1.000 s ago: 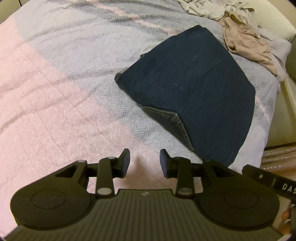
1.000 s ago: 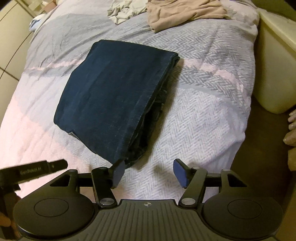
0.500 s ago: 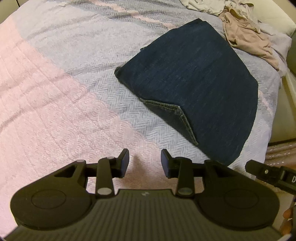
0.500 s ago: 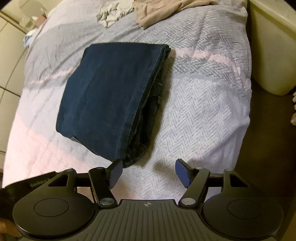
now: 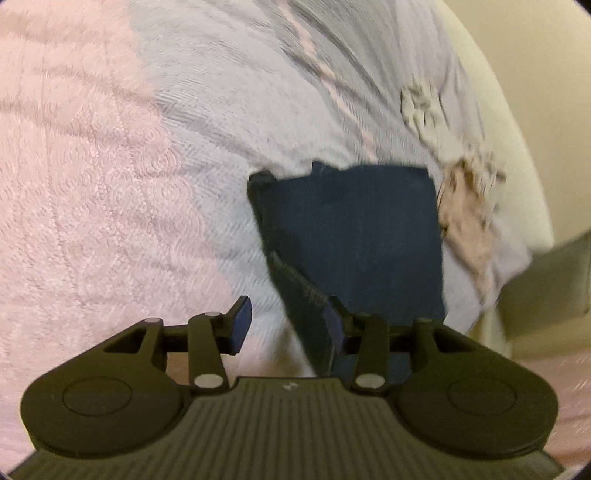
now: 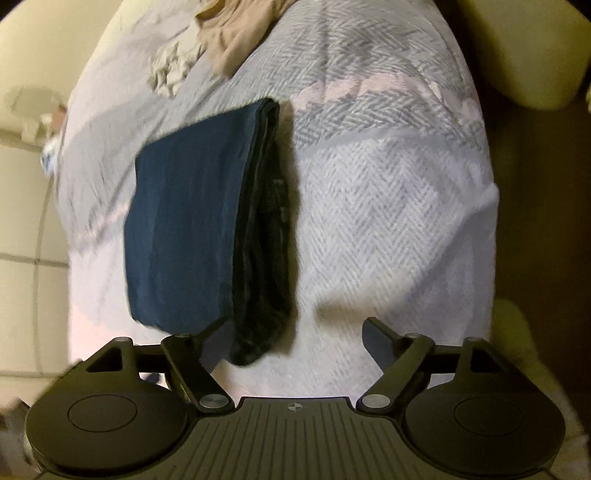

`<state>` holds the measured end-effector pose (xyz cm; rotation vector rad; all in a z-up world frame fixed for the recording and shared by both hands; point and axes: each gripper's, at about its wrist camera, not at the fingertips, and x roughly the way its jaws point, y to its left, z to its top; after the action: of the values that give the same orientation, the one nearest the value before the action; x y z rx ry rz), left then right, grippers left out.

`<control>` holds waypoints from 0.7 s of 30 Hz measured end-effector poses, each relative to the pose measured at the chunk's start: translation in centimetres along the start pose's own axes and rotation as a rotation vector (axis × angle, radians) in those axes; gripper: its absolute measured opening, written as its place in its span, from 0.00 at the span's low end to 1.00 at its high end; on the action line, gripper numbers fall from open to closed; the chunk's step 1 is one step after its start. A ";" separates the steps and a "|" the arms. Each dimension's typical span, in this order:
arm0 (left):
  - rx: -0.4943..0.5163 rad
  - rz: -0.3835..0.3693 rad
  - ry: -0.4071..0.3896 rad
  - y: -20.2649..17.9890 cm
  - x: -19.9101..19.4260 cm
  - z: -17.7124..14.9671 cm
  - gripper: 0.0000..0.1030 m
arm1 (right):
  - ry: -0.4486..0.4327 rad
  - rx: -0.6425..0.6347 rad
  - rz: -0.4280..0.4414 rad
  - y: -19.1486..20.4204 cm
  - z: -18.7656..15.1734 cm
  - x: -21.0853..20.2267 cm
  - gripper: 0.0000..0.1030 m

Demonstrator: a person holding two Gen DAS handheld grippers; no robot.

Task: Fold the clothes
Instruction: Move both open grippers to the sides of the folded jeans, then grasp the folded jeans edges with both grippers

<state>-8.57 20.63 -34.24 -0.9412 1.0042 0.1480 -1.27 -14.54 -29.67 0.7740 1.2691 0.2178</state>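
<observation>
The folded jeans (image 5: 354,236) are laid flat on the bedspread (image 5: 110,166), on its grey herringbone part near the bed's corner. In the right wrist view the folded jeans (image 6: 184,229) are seen as a dark blue stack, with the layered edges turned toward the right side of that view and a shadow cast on the bedspread (image 6: 388,221) beside them. In the left wrist view one corner of the denim is seen turned over, so that the hem and the paler inner face are exposed at the near edge.

The left gripper (image 5: 286,325) is held released, with its jaws spread apart and nothing between the pads. The turned-over corner is located just in front of its right-hand finger (image 5: 334,325); contact cannot be confirmed because of motion blur. The right gripper (image 6: 291,339) is likewise released, its jaws set wide apart and empty. Its left-hand finger (image 6: 214,339) overlaps the near corner of the stack in the view; whether it touches the cloth cannot be told.

Beyond the jeans, a tan garment (image 6: 236,33) and a pale crumpled garment (image 6: 173,66) are left unfolded on the far part of the bed. The same tan garment (image 5: 465,218) appears just beside the far edge of the denim in the left wrist view. The pink patterned part of the bedspread is situated at the left of that view.
</observation>
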 end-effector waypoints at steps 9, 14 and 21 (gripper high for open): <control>-0.183 -0.111 -0.056 1.6 2.3 1.7 0.38 | -0.039 0.144 0.118 -1.0 3.3 1.9 0.80; -0.200 -0.139 -0.077 2.0 3.3 2.5 0.40 | -0.046 0.212 0.146 -1.5 4.2 3.2 0.82; -0.108 -0.113 -0.081 1.3 3.5 3.2 0.39 | -0.110 0.093 0.095 -0.3 5.3 3.0 0.82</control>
<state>-5.19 22.74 -37.13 -1.0800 0.8730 0.1461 4.48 -15.19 -31.71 0.9152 1.1456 0.1912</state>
